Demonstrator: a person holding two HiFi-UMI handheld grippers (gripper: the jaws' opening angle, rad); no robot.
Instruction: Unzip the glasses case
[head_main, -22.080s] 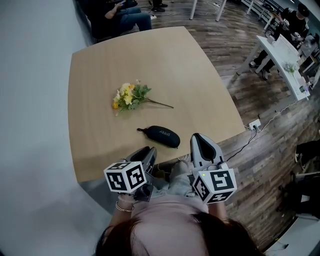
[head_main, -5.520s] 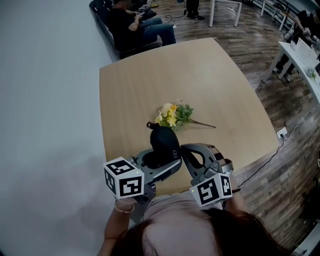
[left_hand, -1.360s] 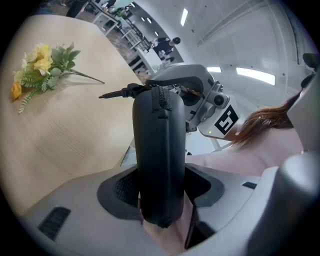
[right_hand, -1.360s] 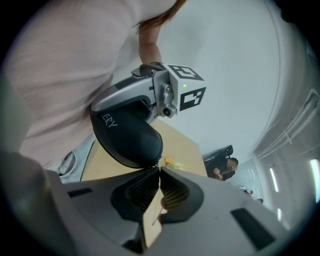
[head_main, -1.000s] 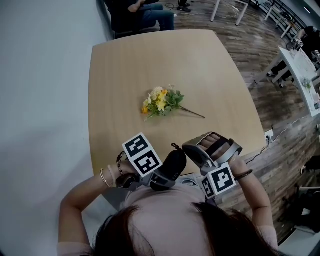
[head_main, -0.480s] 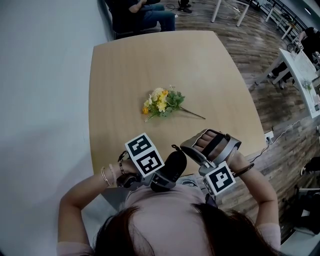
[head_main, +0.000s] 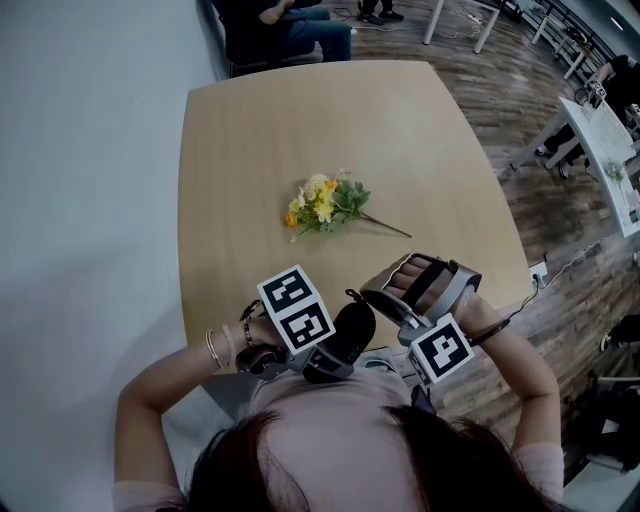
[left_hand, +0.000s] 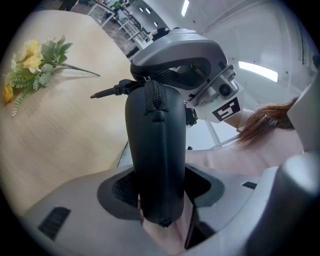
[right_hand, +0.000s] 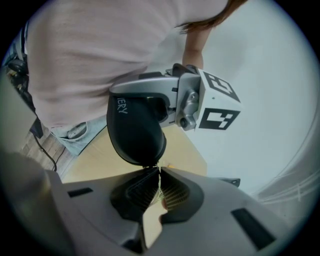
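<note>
The black glasses case (head_main: 345, 335) is held up off the table, just past its near edge. My left gripper (head_main: 325, 360) is shut on the case's lower half, one jaw on each broad side. In the left gripper view the case (left_hand: 155, 150) stands on end with its zipper (left_hand: 152, 97) facing the camera and a black strap (left_hand: 107, 91) sticking out left. My right gripper (right_hand: 159, 172) is shut at the end of the case (right_hand: 135, 135), pinching the thin zipper pull there. The zipper looks closed along the length that shows.
A small bunch of yellow flowers (head_main: 322, 205) lies in the middle of the wooden table (head_main: 300, 110). The person's body is right behind the grippers. Seated people are beyond the table's far edge, and a white desk (head_main: 605, 150) stands at the far right.
The right gripper has rolled a little about the end of the case. The left gripper and the case have stayed where they were.
</note>
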